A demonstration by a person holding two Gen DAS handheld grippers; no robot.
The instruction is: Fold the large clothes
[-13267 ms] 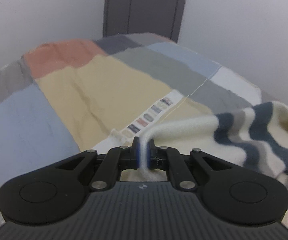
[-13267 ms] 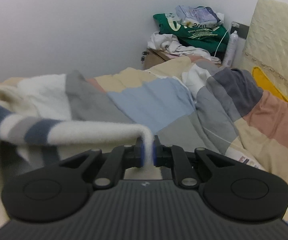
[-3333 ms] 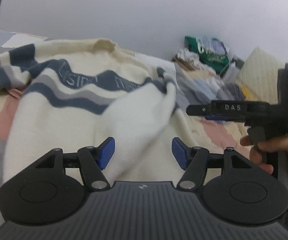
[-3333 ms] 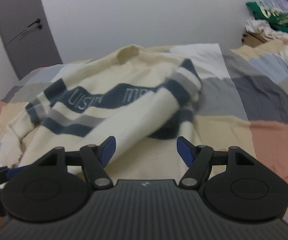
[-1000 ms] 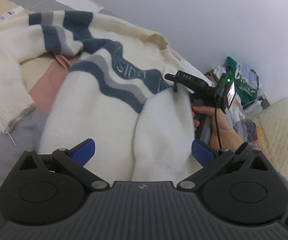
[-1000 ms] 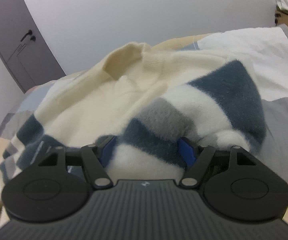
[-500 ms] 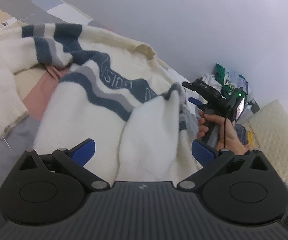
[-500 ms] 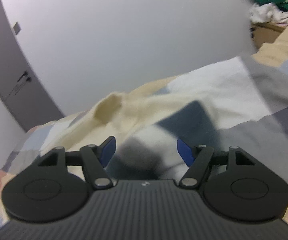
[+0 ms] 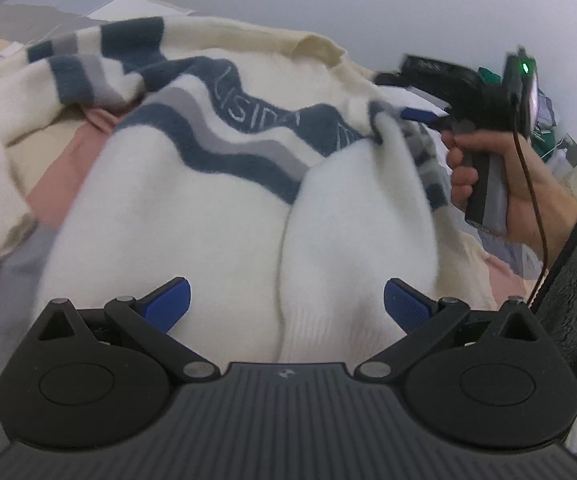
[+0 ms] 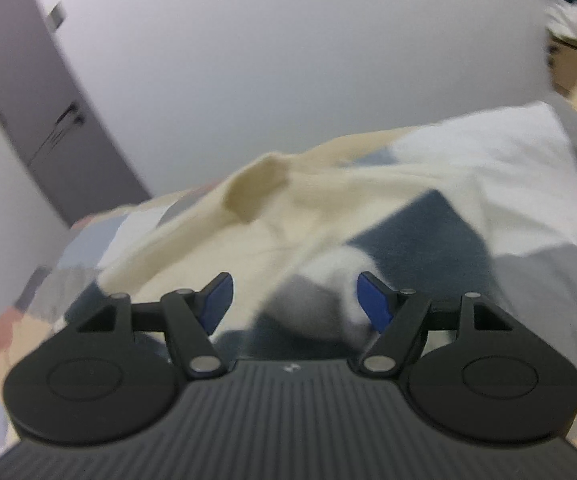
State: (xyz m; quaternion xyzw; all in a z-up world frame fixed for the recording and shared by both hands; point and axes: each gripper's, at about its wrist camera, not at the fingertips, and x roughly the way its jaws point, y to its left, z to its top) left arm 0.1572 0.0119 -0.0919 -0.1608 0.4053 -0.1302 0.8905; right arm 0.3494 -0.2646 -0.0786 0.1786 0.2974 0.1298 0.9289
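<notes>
Striped sweater, centre frame; left gripper and right gripper wide, empty; folded sleeve may slide open, unpinned.

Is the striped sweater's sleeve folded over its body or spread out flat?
Folded over: the sleeve lies across the sweater front, its cuff toward the camera.

Sweater lies on bed, sleeve folded across.
</notes>
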